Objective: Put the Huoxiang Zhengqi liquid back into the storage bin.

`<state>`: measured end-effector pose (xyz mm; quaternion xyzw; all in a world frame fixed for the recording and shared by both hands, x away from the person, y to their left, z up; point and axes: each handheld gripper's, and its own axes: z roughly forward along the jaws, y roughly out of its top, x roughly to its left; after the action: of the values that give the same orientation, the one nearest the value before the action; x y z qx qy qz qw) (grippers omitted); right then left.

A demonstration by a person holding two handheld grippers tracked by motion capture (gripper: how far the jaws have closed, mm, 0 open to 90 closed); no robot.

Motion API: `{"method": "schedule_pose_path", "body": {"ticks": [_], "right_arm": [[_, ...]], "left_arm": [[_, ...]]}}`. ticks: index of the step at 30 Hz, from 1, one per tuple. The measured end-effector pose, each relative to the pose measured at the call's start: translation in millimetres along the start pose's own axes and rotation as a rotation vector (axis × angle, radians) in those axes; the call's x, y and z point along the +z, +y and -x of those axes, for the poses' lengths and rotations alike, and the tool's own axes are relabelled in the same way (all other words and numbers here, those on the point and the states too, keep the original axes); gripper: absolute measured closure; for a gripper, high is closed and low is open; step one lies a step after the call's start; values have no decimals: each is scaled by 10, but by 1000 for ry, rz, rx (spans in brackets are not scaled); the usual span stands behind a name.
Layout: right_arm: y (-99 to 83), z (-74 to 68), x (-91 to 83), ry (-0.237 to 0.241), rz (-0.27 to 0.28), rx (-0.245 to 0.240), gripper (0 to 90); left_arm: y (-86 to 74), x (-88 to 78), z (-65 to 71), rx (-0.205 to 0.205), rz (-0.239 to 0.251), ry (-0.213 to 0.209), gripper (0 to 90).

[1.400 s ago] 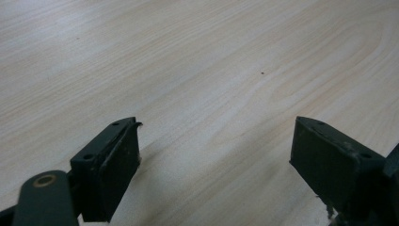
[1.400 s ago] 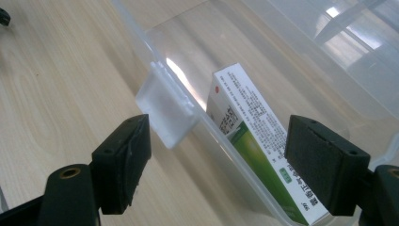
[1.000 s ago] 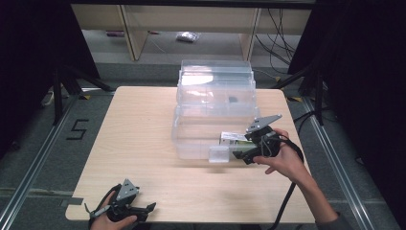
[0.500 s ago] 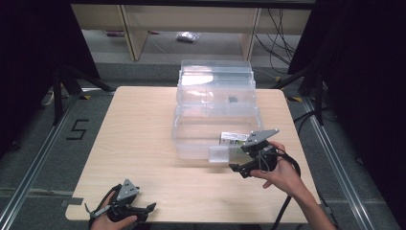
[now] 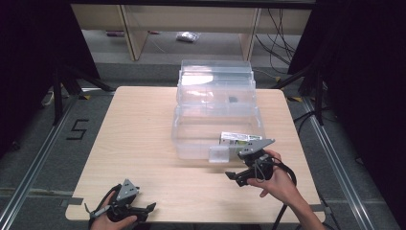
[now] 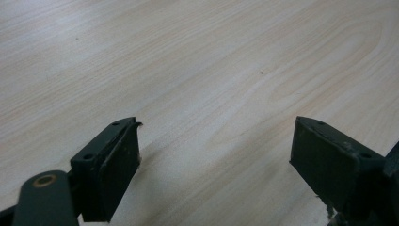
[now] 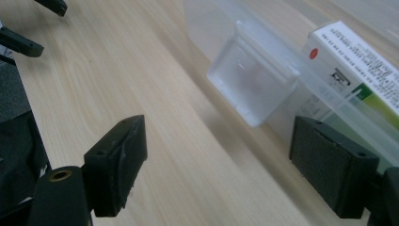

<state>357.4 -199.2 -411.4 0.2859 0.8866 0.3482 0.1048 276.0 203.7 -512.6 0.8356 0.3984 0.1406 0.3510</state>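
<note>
On the bench (image 5: 143, 124), clear bin (image 5: 216, 125) sits centre-far, small carton (image 5: 235, 139) inside at its near right. Right gripper (image 5: 238, 176) jaws wide, empty, just beside the front latch tab (image 7: 251, 82); nearer hand. Left gripper (image 5: 143, 209) wide, empty, well apart at the near edge.

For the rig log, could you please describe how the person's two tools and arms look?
Both tools are black. The left tool and right tool each carry a grey three-cornered plate on top, with two blocky black jaws showing small screw holes. A black cable loops from the right one. The forearms are bare; no sleeves show.
</note>
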Motion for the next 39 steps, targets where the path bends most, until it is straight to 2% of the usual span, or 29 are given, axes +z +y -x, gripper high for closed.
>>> {"method": "schedule_pose_path", "body": {"ticks": [3, 4, 5, 6, 9, 10, 11, 12, 13, 14, 16, 17, 18, 19, 21, 24, 26, 27, 28, 29, 31, 32, 33, 36, 37, 39], "right_arm": [[-48, -31, 22, 20, -13, 7, 207], [-63, -34, 34, 19, -11, -5, 207], [-83, -61, 38, 9, -13, 25, 207], [-104, -63, 63, 8, 3, 6, 207], [-143, -92, 73, 21, -15, 17, 207], [-143, -92, 73, 21, -15, 17, 207], [-166, -95, 90, 26, -16, -6, 207], [-180, -114, 98, 25, -25, 22, 207], [-195, -131, 116, 17, -23, 25, 207], [-213, -121, 140, 13, -10, -4, 207], [-224, -124, 138, 21, -23, -4, 208], [-239, -127, 152, 15, -20, -7, 208], [-265, -161, 162, 15, -14, 29, 208], [-274, -144, 161, 5, -22, 8, 208], [-310, -160, 179, -3, -32, 9, 207], [-345, -167, 216, 16, -51, -3, 207], [-381, -195, 237, 24, -65, 9, 208], [-402, -198, 265, 26, -42, 2, 207], [-402, -198, 265, 26, -42, 2, 207], [-427, -215, 254, 25, -70, 16, 207], [-441, -213, 256, 23, -68, 8, 207], [-457, -224, 264, 27, -64, 19, 207], [-487, -234, 272, 37, -69, 23, 204], [-519, -245, 283, 27, -75, 29, 206], [-559, -244, 321, 26, -57, 17, 208], [-578, -257, 318, 32, -64, 38, 208]], "left_arm": [[2, -2, -1, 2, -2, 0, 156], [0, 0, 3, 1, 3, 1, 156], [0, -1, -1, 2, -1, -1, 156], [0, 0, -1, -1, 0, 0, 156], [1, 1, 3, -8, 5, 1, 156], [1, -1, 1, 0, 3, 0, 156], [0, -2, -1, 2, -1, -1, 156], [-1, 0, 1, -1, 1, 0, 156], [-1, 0, 1, -1, 1, 0, 156], [-1, -1, 0, 1, 0, -1, 156], [-1, -5, -2, 6, -2, -1, 156], [-4, 6, 11, -13, 17, 2, 156], [-2, -5, 0, 2, 2, 2, 156], [0, -10, -9, 16, -9, 4, 156], [-4, 11, 6, -4, 12, 12, 156], [0, 9, 8, -9, 13, 8, 156], [0, -6, 2, 3, 3, 3, 156], [0, -6, 2, 3, 3, 3, 156], [1, -6, 1, 2, 3, 3, 156], [2, -6, 3, 2, 3, 3, 156], [0, 0, 6, -2, 8, 10, 156], [-2, 7, 12, -12, 15, 10, 156], [1, -5, 1, 2, 3, 3, 156], [2, -7, -1, 7, 2, 8, 156], [0, 1, 10, -9, 16, 11, 156], [0, 1, 9, -11, 15, 12, 156]]}}
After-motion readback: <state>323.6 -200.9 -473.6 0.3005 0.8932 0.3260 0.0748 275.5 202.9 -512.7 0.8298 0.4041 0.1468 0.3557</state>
